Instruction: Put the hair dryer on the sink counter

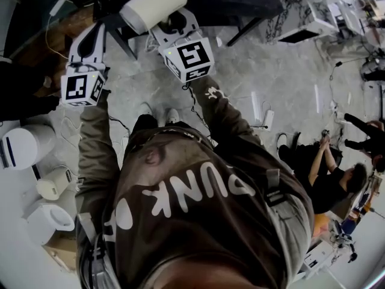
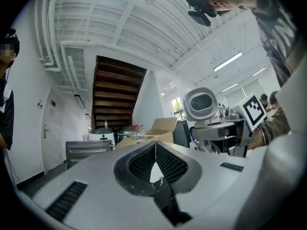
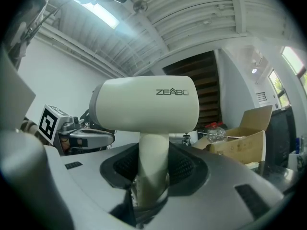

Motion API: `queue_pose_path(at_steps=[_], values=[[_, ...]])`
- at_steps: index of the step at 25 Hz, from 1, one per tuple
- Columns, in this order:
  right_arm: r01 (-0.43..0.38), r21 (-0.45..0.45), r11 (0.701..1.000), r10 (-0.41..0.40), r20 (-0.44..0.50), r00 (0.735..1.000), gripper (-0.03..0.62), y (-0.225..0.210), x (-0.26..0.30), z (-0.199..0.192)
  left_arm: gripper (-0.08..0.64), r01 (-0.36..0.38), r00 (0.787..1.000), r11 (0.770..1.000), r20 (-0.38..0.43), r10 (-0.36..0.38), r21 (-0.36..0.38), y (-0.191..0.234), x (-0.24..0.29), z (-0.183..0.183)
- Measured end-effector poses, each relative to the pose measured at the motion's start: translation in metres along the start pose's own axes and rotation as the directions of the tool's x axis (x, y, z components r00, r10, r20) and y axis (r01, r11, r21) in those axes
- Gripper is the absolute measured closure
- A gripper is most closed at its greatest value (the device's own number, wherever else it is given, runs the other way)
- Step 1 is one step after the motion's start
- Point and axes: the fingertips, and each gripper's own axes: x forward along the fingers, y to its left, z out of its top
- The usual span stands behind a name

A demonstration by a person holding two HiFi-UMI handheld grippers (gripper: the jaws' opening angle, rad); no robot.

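Observation:
A cream hair dryer (image 3: 144,104) with grey print on its barrel stands upright in the right gripper view. My right gripper (image 3: 153,159) is shut on its handle, and the barrel sits above the jaws. In the head view the hair dryer (image 1: 153,5) is carried out in front of the person, over the right gripper (image 1: 174,21). My left gripper (image 1: 95,29) is to its left, level with it. In the left gripper view the left gripper (image 2: 156,146) has its jaws together with nothing between them. The hair dryer (image 2: 200,104) shows to its right. No sink counter is visible.
An open cardboard box (image 3: 244,135) and a dark wooden staircase (image 2: 115,95) lie ahead. White round appliances (image 1: 24,146) and a kettle (image 1: 54,182) stand at the left of the head view. A seated person (image 1: 328,173) is at the right. Cables cross the concrete floor (image 1: 252,71).

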Motion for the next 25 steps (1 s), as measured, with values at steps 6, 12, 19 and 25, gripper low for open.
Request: queue_pose_path(at_steps=[6, 12, 19, 25], values=[[0.000, 0.012, 1.000, 0.001, -0.015, 1.000, 0.437, -0.014, 0.019, -0.009, 0.554, -0.009, 1.000, 1.000, -0.007, 0.009, -0.008, 0.016, 0.021, -0.010], [0.027, 0.018, 0.999, -0.026, -0.059, 0.998, 0.437, -0.033, 0.059, -0.035, 0.554, 0.010, 1.000, 0.999, -0.007, -0.010, -0.035, 0.046, 0.059, -0.036], [0.068, 0.043, 0.997, -0.062, -0.132, 0.989, 0.437, -0.061, 0.127, -0.069, 0.554, 0.030, 0.999, 0.998, -0.013, -0.031, -0.064, 0.096, 0.106, -0.075], [0.109, 0.084, 0.990, -0.084, -0.254, 0.964, 0.437, -0.086, 0.183, -0.106, 0.554, 0.041, 0.999, 0.996, -0.031, -0.043, -0.081, 0.136, 0.138, -0.107]])
